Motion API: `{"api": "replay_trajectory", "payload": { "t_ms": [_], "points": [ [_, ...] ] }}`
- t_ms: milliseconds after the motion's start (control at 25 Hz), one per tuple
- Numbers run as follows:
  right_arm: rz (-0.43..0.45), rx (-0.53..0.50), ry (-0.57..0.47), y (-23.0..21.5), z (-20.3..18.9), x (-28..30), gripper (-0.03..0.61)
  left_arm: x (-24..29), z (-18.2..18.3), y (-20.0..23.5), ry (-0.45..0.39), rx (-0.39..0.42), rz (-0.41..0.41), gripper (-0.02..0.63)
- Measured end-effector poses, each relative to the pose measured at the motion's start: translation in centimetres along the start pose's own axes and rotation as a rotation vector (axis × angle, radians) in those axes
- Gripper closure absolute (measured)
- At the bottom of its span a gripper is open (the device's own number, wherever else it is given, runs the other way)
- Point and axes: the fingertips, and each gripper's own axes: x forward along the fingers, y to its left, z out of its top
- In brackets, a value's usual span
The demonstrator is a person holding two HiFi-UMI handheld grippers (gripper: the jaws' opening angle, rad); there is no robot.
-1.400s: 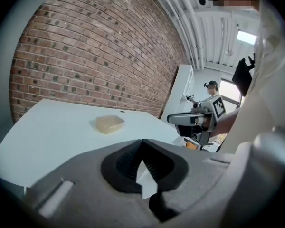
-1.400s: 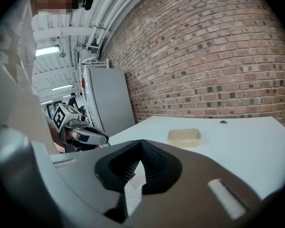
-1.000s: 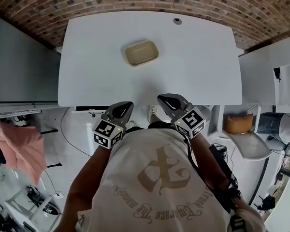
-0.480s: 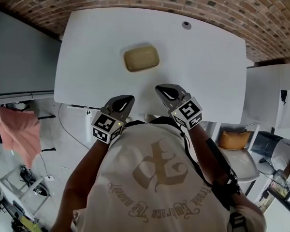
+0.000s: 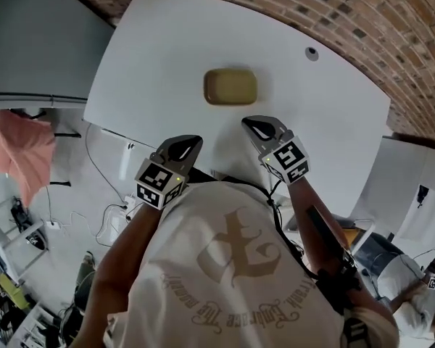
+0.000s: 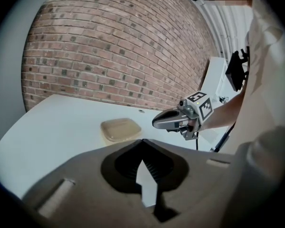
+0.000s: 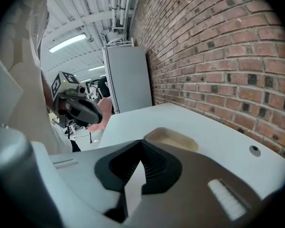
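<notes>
Left gripper (image 5: 191,145) and right gripper (image 5: 255,127) closer to the tan tray (image 5: 230,86) (empty) than before, jaws of both closed.

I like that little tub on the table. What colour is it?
The tub is yellowish tan, clearest in the head view.

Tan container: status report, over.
Left gripper shut, empty. Right gripper shut, empty. Tan container on white table, ahead of both, untouched. No obstruction between.
</notes>
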Motion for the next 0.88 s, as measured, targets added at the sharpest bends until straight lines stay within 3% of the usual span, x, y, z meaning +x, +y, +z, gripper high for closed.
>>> {"api": "replay_trajectory", "payload": {
  "t_ms": [480,880],
  "points": [
    [-0.027,-0.150,0.173,-2.0,0.0,3.2,0.571,-2.4,-1.5,3.8,-0.031,-0.064,0.021,0.611],
    [0.022,-0.312,0.289,-1.0,0.6,5.8,0.571,-3.0,-1.5,5.5,-0.068,-0.090,0.006,0.611]
  ]
}}
